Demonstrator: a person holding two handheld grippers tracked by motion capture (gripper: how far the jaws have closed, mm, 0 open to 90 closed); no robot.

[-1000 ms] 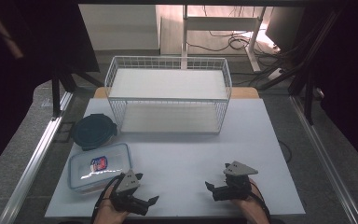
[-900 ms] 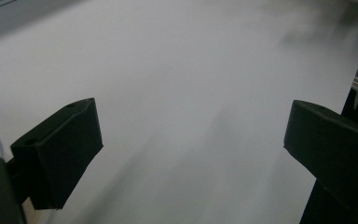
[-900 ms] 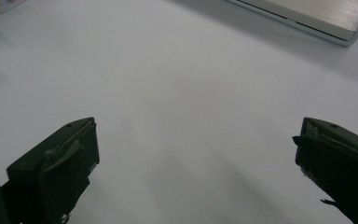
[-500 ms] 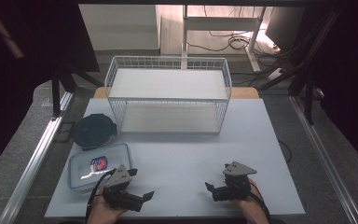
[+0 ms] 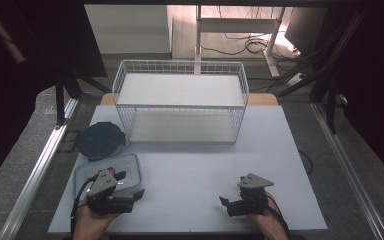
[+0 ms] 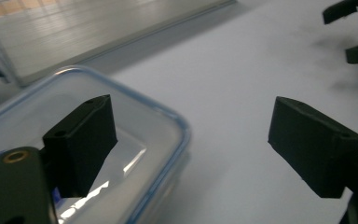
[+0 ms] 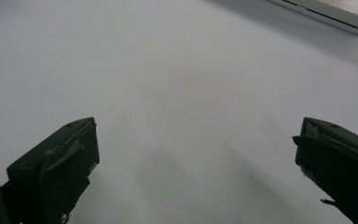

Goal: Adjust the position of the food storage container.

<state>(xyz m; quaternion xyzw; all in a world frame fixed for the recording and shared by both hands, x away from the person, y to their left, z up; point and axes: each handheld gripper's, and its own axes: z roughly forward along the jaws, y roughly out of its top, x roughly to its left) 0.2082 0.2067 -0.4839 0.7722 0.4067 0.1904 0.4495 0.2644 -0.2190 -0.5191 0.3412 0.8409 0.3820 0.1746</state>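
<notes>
Left tool (image 5: 130, 186), jaws spread wide, straddles the lidded container's (image 5: 130, 165) corner near the surface's (image 5: 190, 170) front left; closing on it looks next, right tool (image 5: 226, 204) idle and open

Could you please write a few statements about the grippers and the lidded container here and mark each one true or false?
1. The left gripper is open, one jaw over the clear lidded container. True.
2. The right gripper is shut on the container. False: it is open over the bare white table.
3. The wire basket stands at the table's far side. True.
4. The dark round lid lies inside the basket. False: it lies on the table, behind the container.
</notes>
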